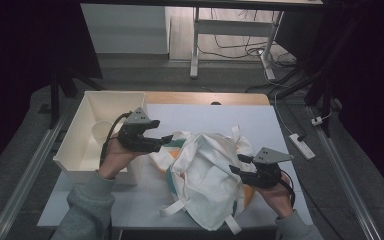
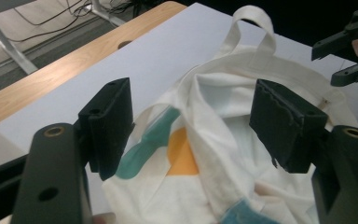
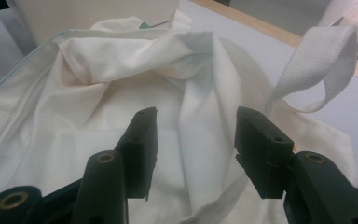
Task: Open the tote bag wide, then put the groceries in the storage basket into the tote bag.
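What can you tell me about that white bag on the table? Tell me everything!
The cloth bag is cream-white, soft-looking fabric, crumpled in a heap on the pale table. It has long strap handles; one loop sticks up. Teal and orange shapes are printed on it. It lies beside a white bin. The left tongs and right tongs hover open at its sides, gripping nothing.

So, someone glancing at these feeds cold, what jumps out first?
The crumpled white tote bag in the middle of the table, its straps splayed and teal and orange print showing at its left side. Next, the two grippers flanking it: the left gripper hovers at its left edge, the right gripper at its right, both with jaws apart. A white bin sits at the table's left.
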